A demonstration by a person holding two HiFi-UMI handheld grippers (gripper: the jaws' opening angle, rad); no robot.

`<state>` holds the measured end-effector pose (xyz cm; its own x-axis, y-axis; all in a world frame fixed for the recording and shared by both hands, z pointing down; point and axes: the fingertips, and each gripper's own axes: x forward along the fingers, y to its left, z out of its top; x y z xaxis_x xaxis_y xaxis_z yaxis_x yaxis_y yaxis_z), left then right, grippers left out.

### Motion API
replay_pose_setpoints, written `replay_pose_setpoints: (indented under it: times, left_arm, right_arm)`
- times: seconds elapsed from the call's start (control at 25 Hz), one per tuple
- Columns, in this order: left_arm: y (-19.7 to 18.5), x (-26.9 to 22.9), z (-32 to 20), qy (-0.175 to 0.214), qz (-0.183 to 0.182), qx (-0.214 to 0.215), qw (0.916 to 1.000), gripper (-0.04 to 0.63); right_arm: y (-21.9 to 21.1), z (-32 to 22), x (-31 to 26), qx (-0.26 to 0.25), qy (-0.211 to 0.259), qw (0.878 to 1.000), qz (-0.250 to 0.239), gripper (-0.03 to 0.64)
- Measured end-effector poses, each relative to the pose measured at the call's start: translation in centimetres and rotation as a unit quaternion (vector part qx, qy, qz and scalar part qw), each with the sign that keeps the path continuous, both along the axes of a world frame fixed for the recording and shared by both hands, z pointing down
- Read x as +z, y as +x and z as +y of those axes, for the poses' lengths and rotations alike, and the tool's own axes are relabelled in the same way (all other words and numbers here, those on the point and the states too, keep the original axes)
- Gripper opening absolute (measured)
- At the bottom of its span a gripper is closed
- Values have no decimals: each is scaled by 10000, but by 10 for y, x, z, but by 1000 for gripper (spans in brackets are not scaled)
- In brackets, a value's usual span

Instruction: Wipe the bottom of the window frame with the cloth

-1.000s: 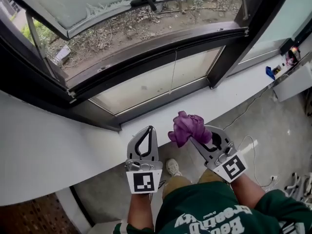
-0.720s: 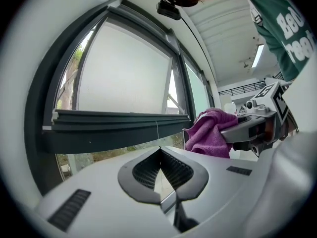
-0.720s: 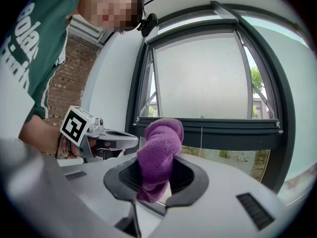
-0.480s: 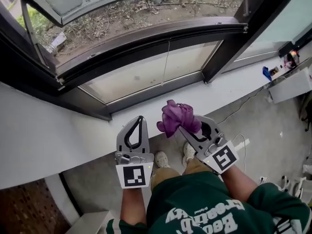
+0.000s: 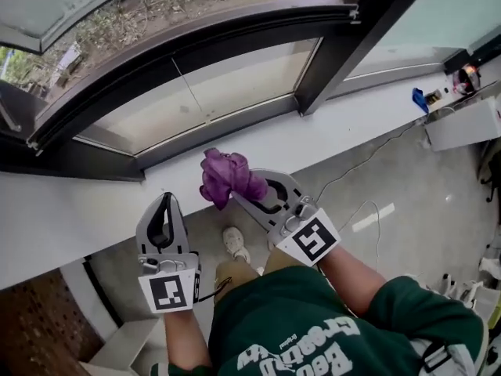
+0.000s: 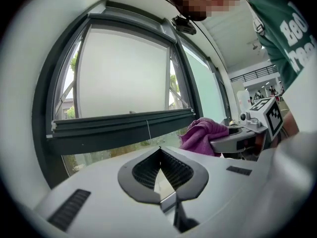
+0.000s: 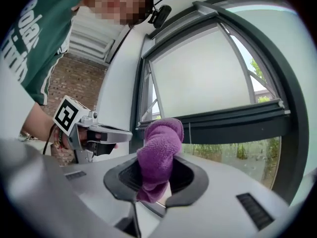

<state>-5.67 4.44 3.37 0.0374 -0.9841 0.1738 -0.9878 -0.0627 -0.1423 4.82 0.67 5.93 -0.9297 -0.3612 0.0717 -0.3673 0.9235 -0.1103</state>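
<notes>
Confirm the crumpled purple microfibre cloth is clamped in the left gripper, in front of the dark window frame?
No. The crumpled purple microfibre cloth is clamped in the right gripper, not the left one, in front of the dark window frame; the right gripper view shows it between those jaws.

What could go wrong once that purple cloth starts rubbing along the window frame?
1. The cloth is bunched, and most of it sticks out past the jaws of the right gripper. Rubbing along the window frame might drag it loose.
2. The window above the frame looks open, so a cloth that slips free could drop outside.
3. A white cable lies on the floor near where the person stands; leaning in, they might catch a foot on it.
</notes>
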Motion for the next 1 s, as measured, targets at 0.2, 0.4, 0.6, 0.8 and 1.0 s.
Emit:
replay_pose_setpoints:
  times: [0.2, 0.4, 0.6, 0.8, 1.0]
  left_arm:
    - [47, 30, -17, -328, 176, -69, 9993, 6]
    - [50, 43, -22, -509, 514, 271, 9970, 6]
    - [19, 82, -25, -407, 428, 749, 9954, 6]
    - [-32, 158, 10, -575, 919, 864, 9903, 6]
    - [-117, 227, 16, -461, 662, 656, 9946, 5]
  right_arm:
    - [51, -28, 38, 351, -8, 9994, -4, 101]
    - [67, -19, 73, 608, -434, 9955, 576, 101]
    - [21, -12, 96, 584, -523, 9969, 11, 101]
    - [-40, 28, 166, 459, -357, 9955, 749, 101]
    - [-151, 45, 273, -46, -972, 9899, 1035, 101]
